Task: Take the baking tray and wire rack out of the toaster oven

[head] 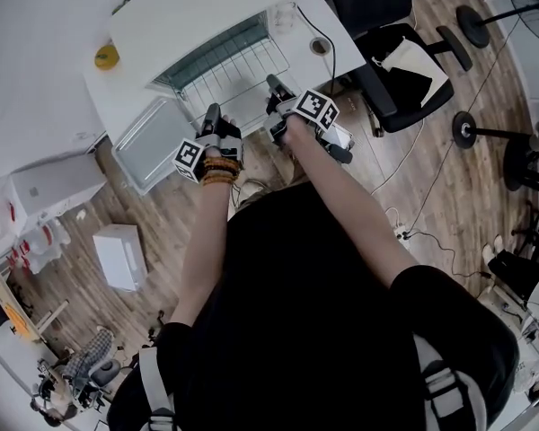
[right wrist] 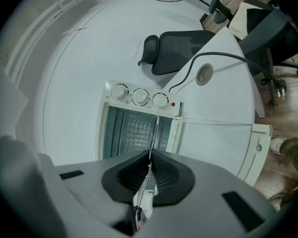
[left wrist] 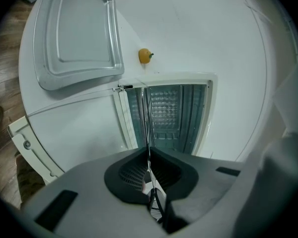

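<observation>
Tray part looks done: the baking tray point(head: 151, 142) is out of the toaster oven point(head: 202, 12) and lies flat on the white table point(left wrist: 213, 43), off to the left of the oven mouth near the table's edge, empty, nobody touching it. A small orange object point(left wrist: 145, 56) sits on the table between the tray and the oven, not part of the job. The wire rack point(head: 235, 72) is the step in hand. Both grippers have its front edge: the left gripper point(head: 213, 113) has its jaws closed down tight on the rack's wire near the left end, and the right gripper point(head: 274, 85) is clamped the same way on the wire near the right end. Each gripper view shows the thin wire running edge-on straight out from between the pads toward the open oven cavity. From the head view the rack sticks out of the mouth toward the person, and most of its bars show in front of the oven. I can't tell whether the far edge has cleared the opening; I'd judge not quite. The oven door is down and the knobs point(right wrist: 139, 97) are untouched. Left to do, as I read it: draw the rack fully clear, set it on the table, let go. There is free table beside the tray. Main risk is the two ends pulling unevenly and jamming the rack in its guides.
</observation>
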`<state>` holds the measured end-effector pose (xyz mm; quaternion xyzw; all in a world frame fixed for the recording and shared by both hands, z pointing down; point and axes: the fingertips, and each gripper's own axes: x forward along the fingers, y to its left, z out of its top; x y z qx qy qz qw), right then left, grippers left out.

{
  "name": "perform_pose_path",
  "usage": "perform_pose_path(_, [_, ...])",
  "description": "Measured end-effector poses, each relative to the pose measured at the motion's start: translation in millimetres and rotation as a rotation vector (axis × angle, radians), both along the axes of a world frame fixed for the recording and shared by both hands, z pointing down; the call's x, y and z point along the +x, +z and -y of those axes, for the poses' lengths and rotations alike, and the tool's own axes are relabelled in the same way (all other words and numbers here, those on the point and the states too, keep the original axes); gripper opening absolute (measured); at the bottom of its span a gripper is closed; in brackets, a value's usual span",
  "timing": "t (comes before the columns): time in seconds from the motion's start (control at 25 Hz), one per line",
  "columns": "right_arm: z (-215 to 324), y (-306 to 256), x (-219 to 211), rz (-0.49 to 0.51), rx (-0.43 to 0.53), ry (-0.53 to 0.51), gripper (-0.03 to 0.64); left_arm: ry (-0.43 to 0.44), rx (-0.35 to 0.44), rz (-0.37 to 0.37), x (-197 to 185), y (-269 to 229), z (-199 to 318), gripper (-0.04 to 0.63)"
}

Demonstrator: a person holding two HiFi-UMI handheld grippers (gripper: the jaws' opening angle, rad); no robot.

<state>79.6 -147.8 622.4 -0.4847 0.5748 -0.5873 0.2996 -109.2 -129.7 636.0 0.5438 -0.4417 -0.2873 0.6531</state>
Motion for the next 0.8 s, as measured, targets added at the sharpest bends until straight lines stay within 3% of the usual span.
perform_pose_path(0.64, [-30.8,-32.5,1.9,0.018,0.062,-0.029,0.037,0.060,0.057,-0.073,5.7,-33.4,-29.6,0.029])
perform_pose_path(0.8, [-32.7,-46.6,-0.2,0.012,0.086,-0.052,0.037,0.084,0.121,-0.083,6.9,-52.6,-26.5,0.029])
